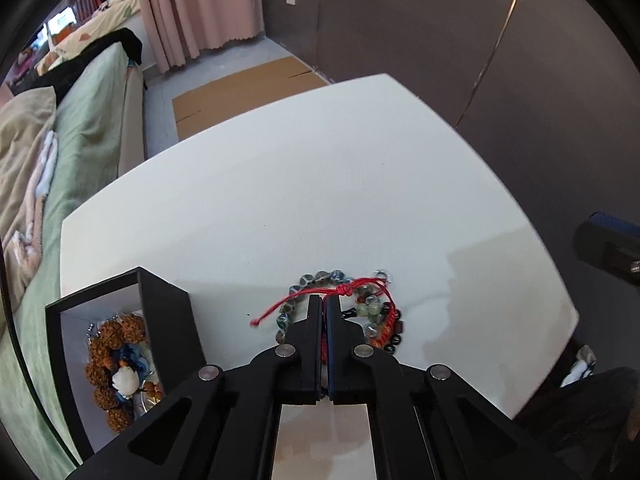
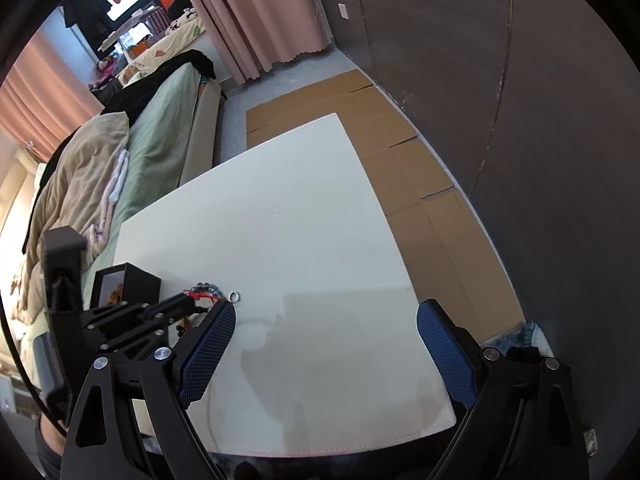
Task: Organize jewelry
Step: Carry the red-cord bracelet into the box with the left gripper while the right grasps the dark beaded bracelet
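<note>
My left gripper (image 1: 323, 300) is shut on a red cord bracelet (image 1: 348, 289) in a small pile of jewelry on the white table (image 1: 304, 184). The pile holds a grey-green bead bracelet (image 1: 320, 278), a red and dark bead bracelet (image 1: 390, 326) and a small silver ring (image 1: 383, 273). A black open box (image 1: 132, 344) at the left holds a brown bead bracelet (image 1: 110, 360) with a white flower. My right gripper (image 2: 326, 314) is open and empty above the table's near right part. The left gripper (image 2: 176, 306), the pile (image 2: 208, 290) and the box (image 2: 132, 280) show in the right wrist view.
A bed with green sheet (image 1: 84, 120) and beige blanket (image 2: 76, 168) stands left of the table. Flat cardboard (image 2: 404, 168) lies on the floor beyond and right of the table. A dark wall (image 2: 520, 120) runs along the right. The right gripper's tip (image 1: 608, 244) shows at the right edge.
</note>
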A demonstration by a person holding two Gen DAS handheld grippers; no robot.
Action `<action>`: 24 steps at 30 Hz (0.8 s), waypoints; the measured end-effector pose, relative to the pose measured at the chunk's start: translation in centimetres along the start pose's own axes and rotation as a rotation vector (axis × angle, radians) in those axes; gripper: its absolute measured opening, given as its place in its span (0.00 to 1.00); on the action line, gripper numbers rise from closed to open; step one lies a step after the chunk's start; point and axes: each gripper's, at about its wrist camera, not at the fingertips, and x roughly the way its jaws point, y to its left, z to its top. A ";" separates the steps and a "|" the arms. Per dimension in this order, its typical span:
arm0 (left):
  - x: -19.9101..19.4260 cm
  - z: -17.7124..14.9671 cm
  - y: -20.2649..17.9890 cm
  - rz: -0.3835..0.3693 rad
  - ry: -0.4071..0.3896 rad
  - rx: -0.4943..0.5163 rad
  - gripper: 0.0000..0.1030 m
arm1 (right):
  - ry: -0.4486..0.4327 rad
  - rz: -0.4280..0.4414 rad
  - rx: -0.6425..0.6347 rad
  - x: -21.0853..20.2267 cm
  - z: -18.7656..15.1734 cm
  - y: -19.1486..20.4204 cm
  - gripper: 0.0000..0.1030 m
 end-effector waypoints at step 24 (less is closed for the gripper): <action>-8.5 -1.5 6.1 -0.102 -0.162 -0.155 0.01 | 0.090 0.069 -0.037 3.2 -1.0 3.8 0.72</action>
